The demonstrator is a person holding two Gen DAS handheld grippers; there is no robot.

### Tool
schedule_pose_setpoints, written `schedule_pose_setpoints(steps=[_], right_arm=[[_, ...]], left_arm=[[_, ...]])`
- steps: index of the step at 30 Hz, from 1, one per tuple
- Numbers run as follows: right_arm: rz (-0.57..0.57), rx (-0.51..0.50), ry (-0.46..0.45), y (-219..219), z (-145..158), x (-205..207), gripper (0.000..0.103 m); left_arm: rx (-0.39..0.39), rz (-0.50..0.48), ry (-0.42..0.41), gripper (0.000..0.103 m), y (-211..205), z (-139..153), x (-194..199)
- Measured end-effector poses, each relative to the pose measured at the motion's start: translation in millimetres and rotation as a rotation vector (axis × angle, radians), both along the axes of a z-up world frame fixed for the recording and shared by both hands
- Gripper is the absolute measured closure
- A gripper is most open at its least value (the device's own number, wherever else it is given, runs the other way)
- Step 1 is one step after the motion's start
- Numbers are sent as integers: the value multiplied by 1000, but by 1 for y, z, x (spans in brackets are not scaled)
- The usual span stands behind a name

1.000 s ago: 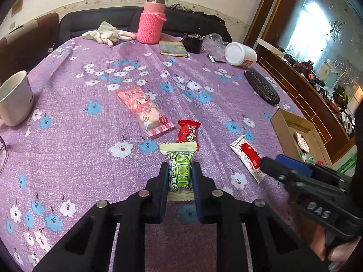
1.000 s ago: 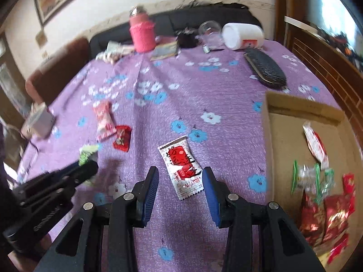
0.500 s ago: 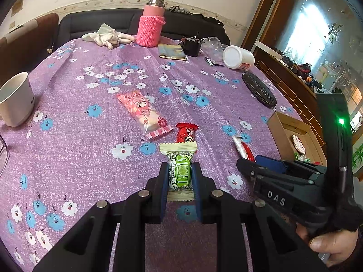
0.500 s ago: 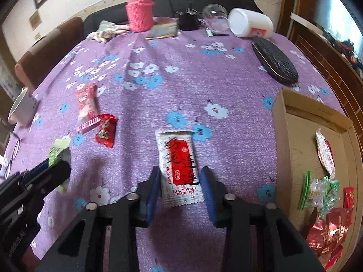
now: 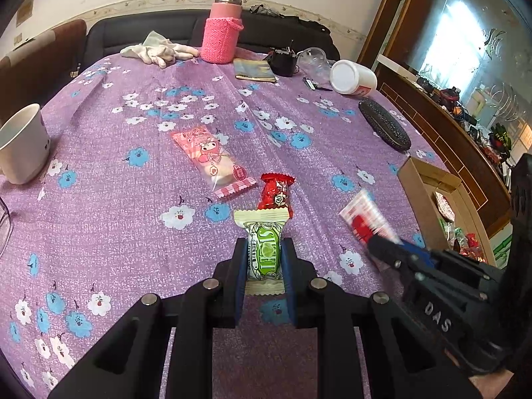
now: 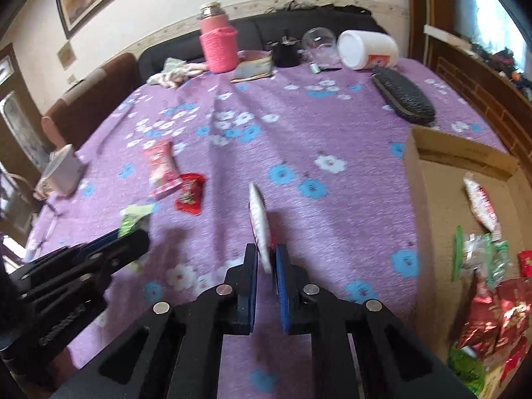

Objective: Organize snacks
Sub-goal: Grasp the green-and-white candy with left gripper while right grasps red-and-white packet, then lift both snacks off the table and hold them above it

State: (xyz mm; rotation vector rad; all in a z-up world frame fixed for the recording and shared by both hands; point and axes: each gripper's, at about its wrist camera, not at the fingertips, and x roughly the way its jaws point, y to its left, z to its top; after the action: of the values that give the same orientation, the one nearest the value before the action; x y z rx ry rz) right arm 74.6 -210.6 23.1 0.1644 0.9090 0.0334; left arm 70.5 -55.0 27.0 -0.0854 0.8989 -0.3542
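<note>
Your left gripper (image 5: 265, 259) was clamped on the green-and-white candy (image 5: 264, 249), which sat just above the purple flowered tablecloth (image 5: 99, 166) with the small red candy (image 5: 275, 194) just beyond it. Your right gripper (image 6: 266, 259) had closed on the red-and-white sachet (image 6: 260, 222), holding it edge-on between the pads, beside the cardboard box (image 6: 462, 153) of snacks. The pink wafer packet (image 5: 211, 159) lay flat farther out.

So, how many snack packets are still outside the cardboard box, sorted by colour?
Green-and-cream wrapped sweet, in left gripper: 1
White-and-red flat sachet, in right gripper: 1
Pink cartoon-print packet: 1
Small red foil packet: 1
Total: 4
</note>
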Motion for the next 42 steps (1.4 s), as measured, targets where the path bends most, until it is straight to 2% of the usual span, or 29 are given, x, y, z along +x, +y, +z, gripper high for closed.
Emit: schedule_pose_setpoints(steps=[3, 5, 13, 15, 22, 26, 30, 32, 37, 42], right_arm=[[-23, 49, 39, -10, -10, 6, 91], [-36, 34, 25, -10, -9, 4, 93], [-8, 94, -72, -9, 5, -9, 96], [1, 83, -81, -5, 6, -11, 96], [29, 91, -28, -3, -2, -6, 94], [16, 109, -27, -6, -4, -3, 87], [19, 142, -23, -8, -9, 1, 88], [8, 134, -37, -9, -7, -1, 94], [-1, 120, -95, -8, 3, -8, 95], [13, 147, -136, -7, 10, -14, 95]], left_arm=[[8, -4, 3, 84, -2, -2, 1], [16, -9, 0, 84, -4, -2, 0], [20, -1, -19, 84, -4, 0, -3], [25, -1, -21, 84, -4, 0, -4], [34, -2, -12, 84, -5, -3, -2], [38, -8, -14, 84, -7, -3, -2], [42, -14, -14, 84, -9, -3, -2], [44, -12, -20, 84, -9, -3, -3], [46, 0, -32, 84, -8, -1, -4], [56, 0, -51, 84, -9, 2, -7]])
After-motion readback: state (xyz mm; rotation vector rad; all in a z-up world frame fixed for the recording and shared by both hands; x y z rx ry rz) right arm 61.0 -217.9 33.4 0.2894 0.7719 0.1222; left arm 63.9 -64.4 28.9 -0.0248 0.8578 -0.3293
